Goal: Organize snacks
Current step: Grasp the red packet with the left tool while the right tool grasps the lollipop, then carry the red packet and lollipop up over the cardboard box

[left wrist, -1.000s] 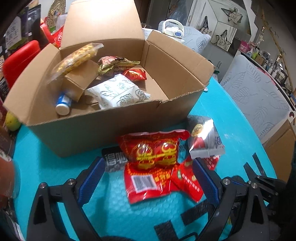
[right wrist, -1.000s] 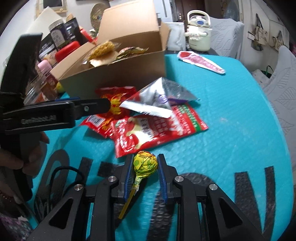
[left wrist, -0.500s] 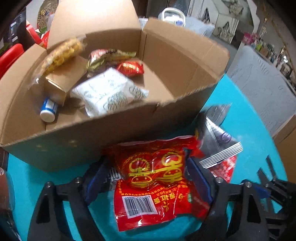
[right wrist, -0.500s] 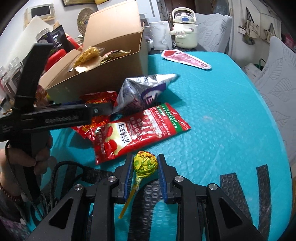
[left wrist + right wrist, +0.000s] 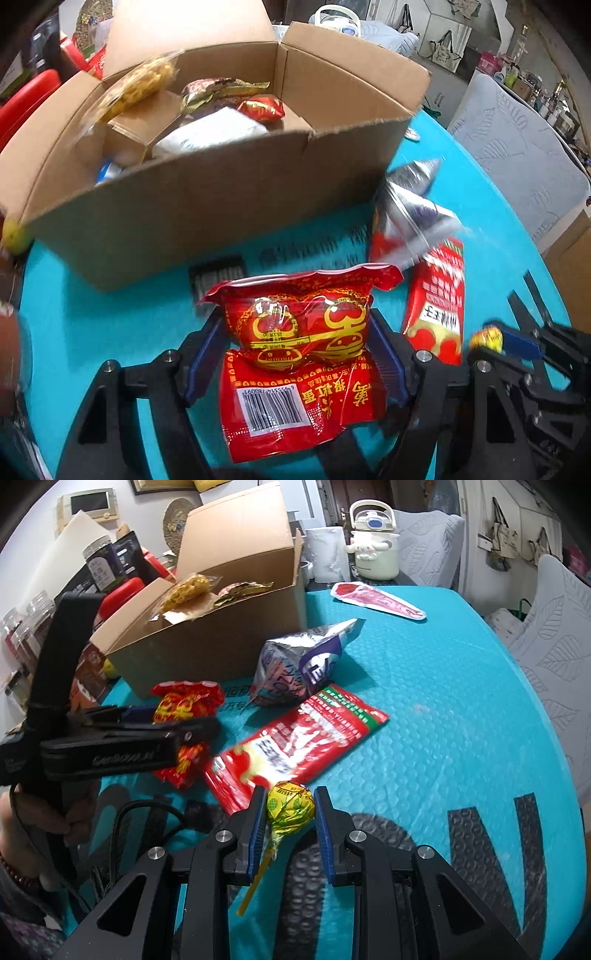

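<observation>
A red snack packet with gold print (image 5: 295, 354) sits between the pads of my left gripper (image 5: 297, 321). Its jaws are closing, and both pads touch the packet's sides, which bulges between them. The right wrist view shows that left gripper (image 5: 181, 716) with the same red packet (image 5: 184, 705). My right gripper (image 5: 290, 794) is shut on a lollipop in a yellow-green wrapper (image 5: 290, 803), stick hanging down. The open cardboard box (image 5: 221, 206) stands just beyond and holds several snacks. A silver packet (image 5: 410, 206) and a long red-and-green packet (image 5: 439, 306) lie to the right.
The teal bubble mat (image 5: 461, 701) covers the round table. A flat pink-red packet (image 5: 376, 600) lies far back near a white kettle (image 5: 373, 550). Jars (image 5: 96, 561) crowd the left edge. A person's hand (image 5: 33, 823) holds the left gripper's handle, and a black cable (image 5: 147, 812) trails beside it.
My left gripper came down around the red packet and its jaws narrowed onto it. The silver packet shifted right, off the long red packet. The right gripper kept still with the lollipop.
</observation>
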`<state>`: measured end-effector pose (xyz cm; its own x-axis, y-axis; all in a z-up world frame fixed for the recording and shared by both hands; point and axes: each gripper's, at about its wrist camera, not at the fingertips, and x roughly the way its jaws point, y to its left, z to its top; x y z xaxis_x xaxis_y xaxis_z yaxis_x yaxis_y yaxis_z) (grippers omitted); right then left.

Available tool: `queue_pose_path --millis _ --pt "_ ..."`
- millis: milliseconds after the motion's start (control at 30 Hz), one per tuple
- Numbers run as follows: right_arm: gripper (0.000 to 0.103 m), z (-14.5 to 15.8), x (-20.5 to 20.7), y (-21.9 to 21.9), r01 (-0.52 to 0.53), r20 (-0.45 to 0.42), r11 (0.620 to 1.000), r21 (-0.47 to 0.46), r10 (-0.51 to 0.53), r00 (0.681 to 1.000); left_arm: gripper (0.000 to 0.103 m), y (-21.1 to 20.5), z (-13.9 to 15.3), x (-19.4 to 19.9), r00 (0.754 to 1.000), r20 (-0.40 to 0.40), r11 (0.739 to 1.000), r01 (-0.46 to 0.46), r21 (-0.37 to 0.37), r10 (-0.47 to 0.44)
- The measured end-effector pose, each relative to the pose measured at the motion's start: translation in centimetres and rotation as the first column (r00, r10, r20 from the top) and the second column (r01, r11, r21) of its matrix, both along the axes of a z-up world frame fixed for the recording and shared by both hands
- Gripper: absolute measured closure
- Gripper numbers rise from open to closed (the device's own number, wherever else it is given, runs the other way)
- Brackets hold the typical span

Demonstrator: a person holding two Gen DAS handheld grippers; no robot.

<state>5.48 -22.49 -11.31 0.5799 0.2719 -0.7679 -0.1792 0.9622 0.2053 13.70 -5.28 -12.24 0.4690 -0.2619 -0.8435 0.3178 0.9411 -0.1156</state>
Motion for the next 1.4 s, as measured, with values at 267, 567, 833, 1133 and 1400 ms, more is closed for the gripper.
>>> queue_pose_path --millis 267,567,833,1133,1400 --pt "0.078 -0.3 -1.9 1.1 -0.028 0.002 1.000 0.010 0.028 1.000 0.029 2.1 0.5 -5.0 1.000 -0.022 1.000 -0.010 0.008 0.010" --pt "0.078 -0.7 -3.4 2.7 -0.076 0.003 0.997 0.017 0.076 0.997 0.029 3.2 0.7 -8.4 0.999 -0.039 0.999 -0.006 0.047 0.008" --pt "0.078 -1.2 -3.6 3.6 -0.089 -0.008 0.996 0.000 0.089 0.996 0.024 3.3 -0.6 -9.0 1.000 -0.021 0.995 -0.005 0.100 0.007" --pt "0.078 -1.2 -3.4 4.1 -0.084 -0.006 0.996 -0.028 0.084 0.996 0.027 3.7 -0.4 -10.1 0.999 0.035 0.996 -0.021 0.090 0.018" --pt "0.078 -1.0 -3.7 4.4 -0.100 -0.010 0.995 0.002 0.100 0.995 0.028 5.0 0.4 -10.9 0.999 0.012 0.999 -0.039 0.026 0.039"
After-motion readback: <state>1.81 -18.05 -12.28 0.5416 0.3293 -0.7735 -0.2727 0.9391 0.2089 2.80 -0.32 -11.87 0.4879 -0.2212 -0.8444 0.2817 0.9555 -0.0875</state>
